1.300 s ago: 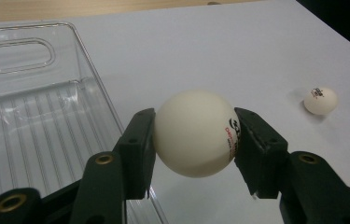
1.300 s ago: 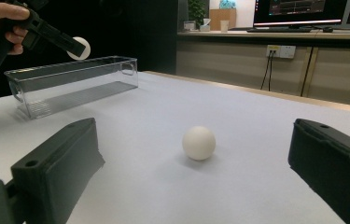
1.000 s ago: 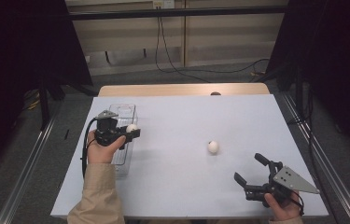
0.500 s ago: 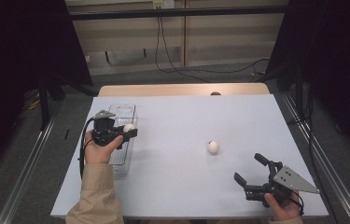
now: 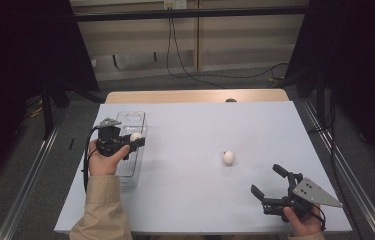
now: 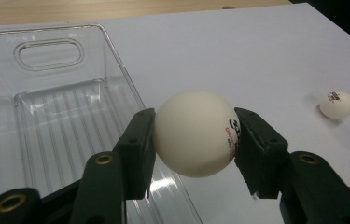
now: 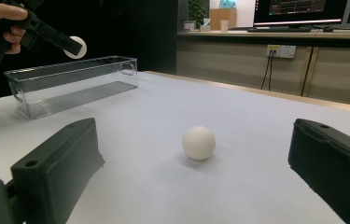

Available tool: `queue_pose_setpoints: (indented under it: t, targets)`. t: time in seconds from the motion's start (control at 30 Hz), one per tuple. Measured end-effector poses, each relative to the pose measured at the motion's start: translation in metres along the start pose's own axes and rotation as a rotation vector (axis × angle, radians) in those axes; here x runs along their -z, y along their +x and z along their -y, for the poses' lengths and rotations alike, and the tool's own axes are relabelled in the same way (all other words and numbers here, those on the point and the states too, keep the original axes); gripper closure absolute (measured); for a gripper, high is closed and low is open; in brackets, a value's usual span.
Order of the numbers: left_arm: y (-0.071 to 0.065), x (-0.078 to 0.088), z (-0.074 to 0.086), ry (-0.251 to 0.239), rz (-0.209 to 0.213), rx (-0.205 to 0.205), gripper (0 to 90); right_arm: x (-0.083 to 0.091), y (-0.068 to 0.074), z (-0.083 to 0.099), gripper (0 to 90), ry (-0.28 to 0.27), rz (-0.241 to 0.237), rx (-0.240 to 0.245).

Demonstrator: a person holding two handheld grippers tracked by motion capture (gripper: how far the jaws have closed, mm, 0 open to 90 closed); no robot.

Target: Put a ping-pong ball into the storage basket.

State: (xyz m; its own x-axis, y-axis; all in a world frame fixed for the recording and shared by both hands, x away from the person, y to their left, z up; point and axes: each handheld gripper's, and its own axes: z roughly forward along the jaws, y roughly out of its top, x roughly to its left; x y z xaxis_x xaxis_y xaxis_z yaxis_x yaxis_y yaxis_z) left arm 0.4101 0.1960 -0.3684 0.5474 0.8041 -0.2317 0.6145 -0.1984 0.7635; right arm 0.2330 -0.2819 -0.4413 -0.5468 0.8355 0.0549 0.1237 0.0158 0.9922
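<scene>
We look down on a pale bench [image 5: 195,200] from above. At about nine o'clock, our left claw [image 5: 136,140] is clamped on a white ball [image 5: 136,136], one black pad on either side of it. It holds the ball in the air above the right-hand wall of a clear plastic tray [image 5: 127,172], roughly halfway along the tray. In the left gripper view the held ball carries small dark and red print next to one pad.

A second white ball [image 5: 228,157] lies on the bare bench just right of centre, toward three o'clock from the tray and well apart from it.

At about five o'clock, near the front edge, our right claw [image 5: 270,181] rests low with its jaws spread wide apart, holding nothing. It faces the loose ball, which in the right gripper view sits between the two jaws but farther off, touching neither.
</scene>
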Motion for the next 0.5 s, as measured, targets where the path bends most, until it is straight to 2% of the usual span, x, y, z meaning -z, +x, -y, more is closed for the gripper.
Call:
queue_pose_setpoints:
  t: [0.5]
  targets:
    - [0.0018, 0.0029, 0.0002, -0.006, -0.013, 0.004, 50.7, 0.0, 0.0004, -0.0001, 1.3, -0.001, -0.002, -0.003]
